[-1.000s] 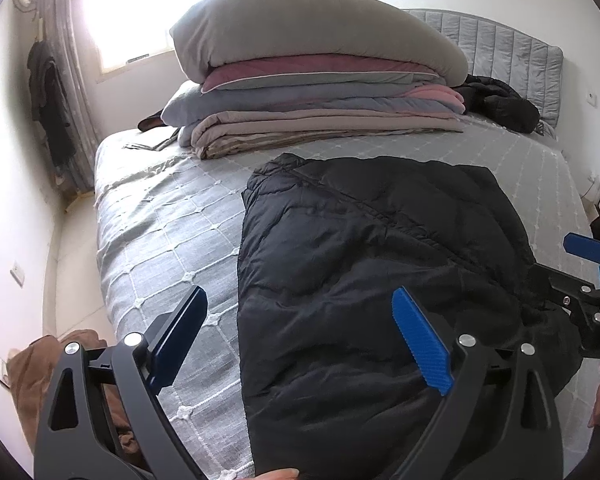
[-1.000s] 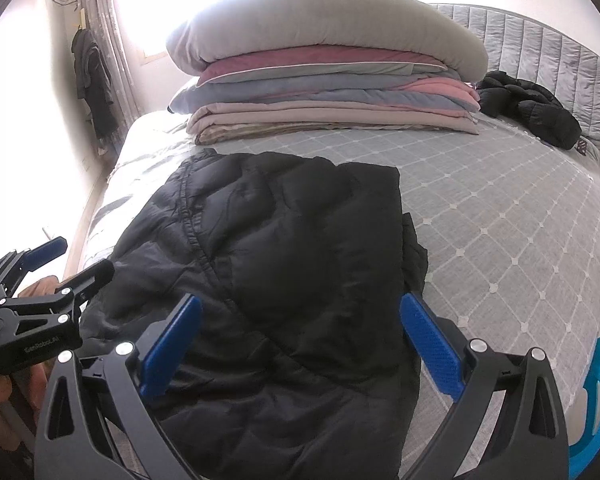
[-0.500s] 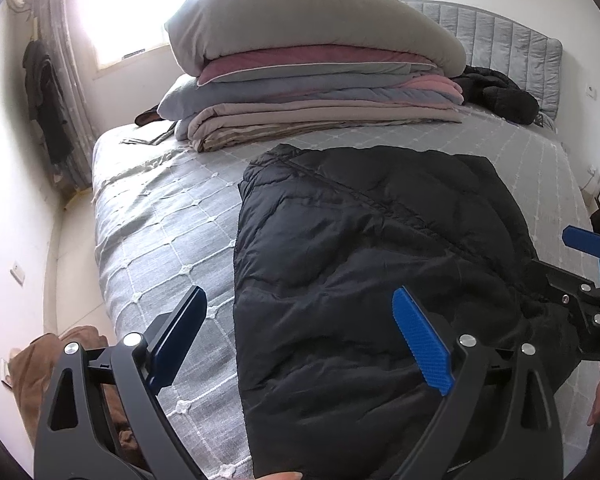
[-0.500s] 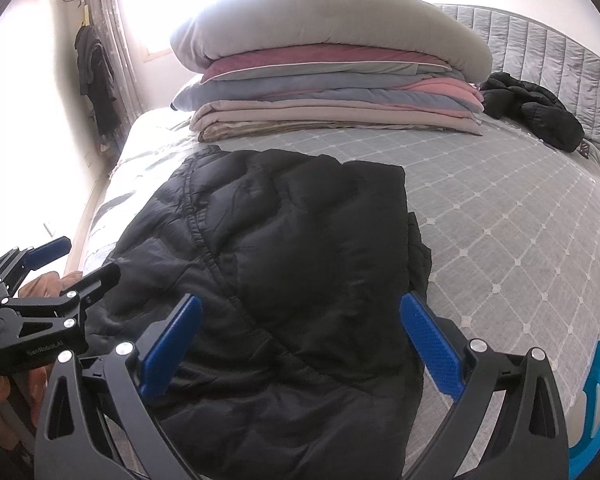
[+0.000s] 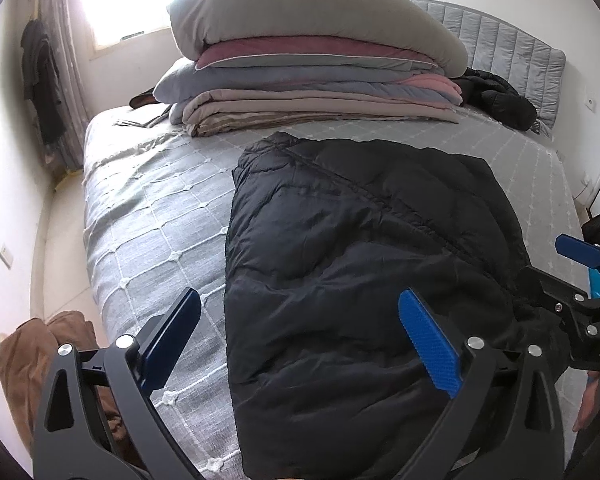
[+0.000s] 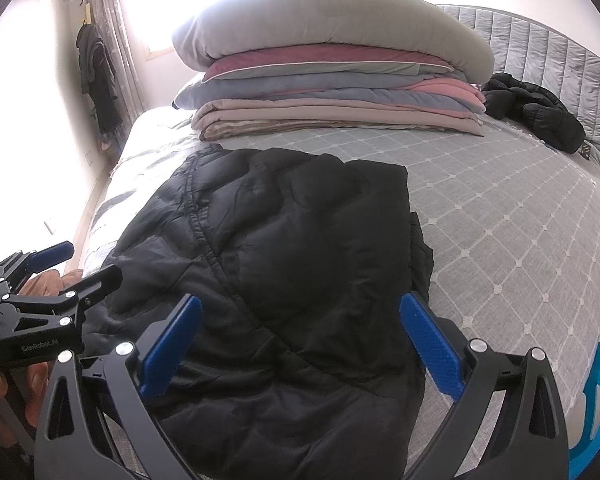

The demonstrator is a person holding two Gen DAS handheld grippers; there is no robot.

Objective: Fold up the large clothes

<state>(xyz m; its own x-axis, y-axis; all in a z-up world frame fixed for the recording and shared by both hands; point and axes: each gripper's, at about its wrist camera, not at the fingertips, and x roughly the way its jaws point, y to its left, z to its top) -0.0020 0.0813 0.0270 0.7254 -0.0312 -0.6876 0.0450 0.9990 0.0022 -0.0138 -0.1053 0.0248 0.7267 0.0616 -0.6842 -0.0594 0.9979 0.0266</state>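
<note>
Left wrist view: the left gripper (image 5: pixel 300 332) hovers with jaws spread wide, having just opened a little further, nothing between them; beneath it a black puffer jacket (image 5: pixel 360 248) lies folded on the grey quilted bed (image 5: pixel 148 216); the right gripper (image 6: pixel 300 336), likewise released and empty, hangs over the jacket's near edge; beyond, stacked bedding (image 5: pixel 308 76) rests.

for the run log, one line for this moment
left gripper: open, empty | right gripper: open, empty | jacket: flat on bed
</note>
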